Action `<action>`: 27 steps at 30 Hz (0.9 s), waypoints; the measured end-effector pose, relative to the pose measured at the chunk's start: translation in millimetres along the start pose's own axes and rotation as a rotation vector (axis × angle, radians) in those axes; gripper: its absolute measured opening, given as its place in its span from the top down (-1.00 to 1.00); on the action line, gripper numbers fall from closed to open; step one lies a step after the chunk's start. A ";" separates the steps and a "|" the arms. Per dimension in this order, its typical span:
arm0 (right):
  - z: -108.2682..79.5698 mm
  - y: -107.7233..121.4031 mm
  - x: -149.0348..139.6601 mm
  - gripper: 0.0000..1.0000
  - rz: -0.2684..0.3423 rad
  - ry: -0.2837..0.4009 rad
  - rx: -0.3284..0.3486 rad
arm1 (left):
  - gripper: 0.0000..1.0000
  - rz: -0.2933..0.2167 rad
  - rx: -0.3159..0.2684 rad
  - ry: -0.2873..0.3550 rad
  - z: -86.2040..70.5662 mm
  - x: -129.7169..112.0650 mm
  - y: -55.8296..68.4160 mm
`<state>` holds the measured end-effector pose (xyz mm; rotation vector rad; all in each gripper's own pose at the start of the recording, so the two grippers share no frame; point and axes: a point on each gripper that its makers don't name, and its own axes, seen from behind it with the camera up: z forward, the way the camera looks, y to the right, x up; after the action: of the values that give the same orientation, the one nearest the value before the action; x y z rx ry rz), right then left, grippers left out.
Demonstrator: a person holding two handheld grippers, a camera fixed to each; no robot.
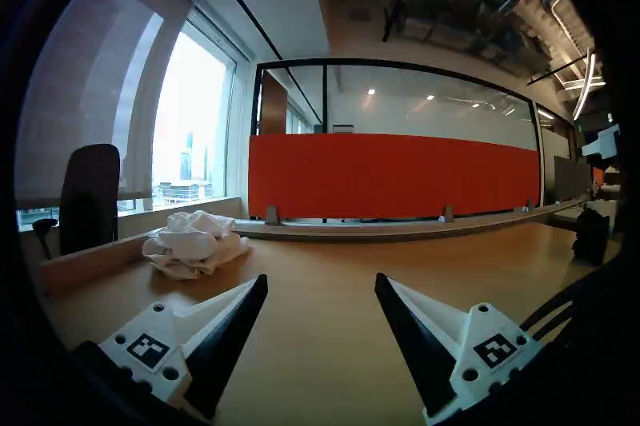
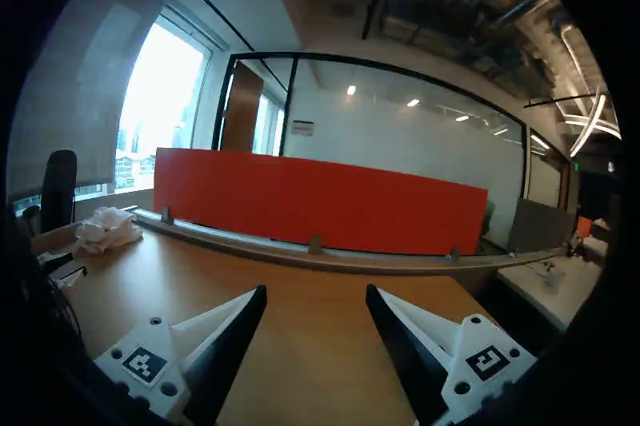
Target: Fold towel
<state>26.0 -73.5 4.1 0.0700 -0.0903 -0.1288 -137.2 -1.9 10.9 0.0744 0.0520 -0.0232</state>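
A white towel [image 1: 194,244] lies crumpled in a heap on the wooden desk [image 1: 336,298], at the far left near the desk's back edge. My left gripper [image 1: 320,282] hovers low over the desk, open, with nothing between its fingers; the towel is ahead of it and to the left. In the right gripper view the same towel [image 2: 106,228] looks small and far off at the left. My right gripper [image 2: 315,292] is open over bare desk [image 2: 320,330], well away from the towel.
A red divider panel [image 1: 392,176] runs along the desk's back edge. A black office chair [image 1: 88,196] stands behind the desk at the left by the window. A dark object [image 1: 592,236] sits at the desk's right end. Another white desk [image 2: 552,282] lies to the right.
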 end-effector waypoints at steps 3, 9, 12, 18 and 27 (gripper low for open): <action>0.0 2.2 1.5 -0.92 0.003 0.004 -0.004 | -1.00 0.010 -0.009 0.000 0.7 -0.3 3.2; -0.5 3.5 2.0 -0.92 0.020 0.009 -0.003 | -1.00 0.010 -0.011 0.000 1.4 0.2 5.3; -1.3 4.3 3.0 -0.91 0.024 0.015 -0.005 | -1.00 0.011 -0.012 0.000 1.3 -0.1 5.9; -2.7 9.6 8.5 -0.91 0.023 0.032 -0.010 | -1.00 0.013 -0.012 0.000 0.5 -1.8 6.3; -5.1 29.0 13.7 -0.91 0.020 0.072 -0.042 | -0.99 0.013 -0.012 0.000 1.7 -3.7 7.2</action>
<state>43.6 -46.3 2.4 0.0320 -0.0163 -0.1083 -140.7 5.2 13.3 0.0628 0.0516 -0.0095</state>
